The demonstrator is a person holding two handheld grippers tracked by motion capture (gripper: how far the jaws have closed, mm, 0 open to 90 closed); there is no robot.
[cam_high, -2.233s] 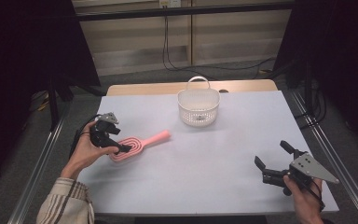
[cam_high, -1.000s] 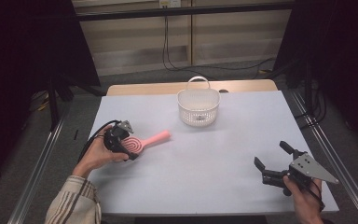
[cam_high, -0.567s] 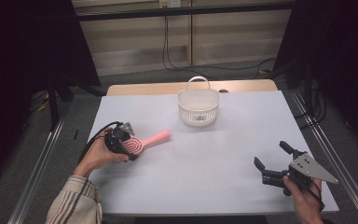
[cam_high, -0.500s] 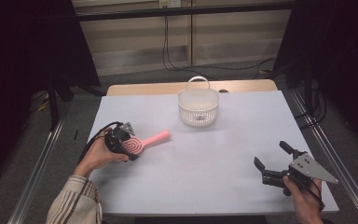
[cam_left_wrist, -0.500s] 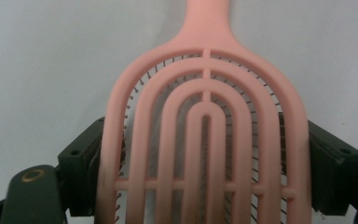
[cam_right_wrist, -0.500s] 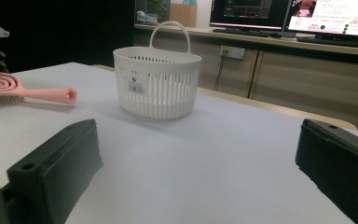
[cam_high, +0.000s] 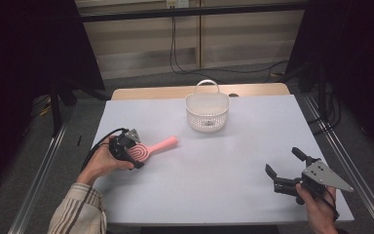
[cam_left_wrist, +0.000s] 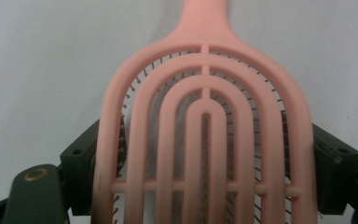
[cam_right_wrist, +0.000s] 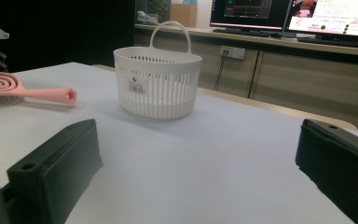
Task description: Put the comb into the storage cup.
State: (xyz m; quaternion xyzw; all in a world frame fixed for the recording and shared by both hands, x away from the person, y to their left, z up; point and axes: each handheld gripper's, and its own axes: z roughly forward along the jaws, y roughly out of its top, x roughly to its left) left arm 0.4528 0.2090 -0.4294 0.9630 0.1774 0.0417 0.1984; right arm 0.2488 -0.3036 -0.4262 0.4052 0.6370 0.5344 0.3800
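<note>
Hairbrush (cam_left_wrist: pixel 205 135) head btwn left tool (cam_left_wrist: pixel 205 172) jaws (touching).

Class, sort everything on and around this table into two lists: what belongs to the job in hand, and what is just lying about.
In the job:
- pink hairbrush, its head between the jaws
- left gripper, jaws just closing on it

Lying about:
- white basket, standing apart
- right gripper, open, idle
- monitors behind the table
</note>
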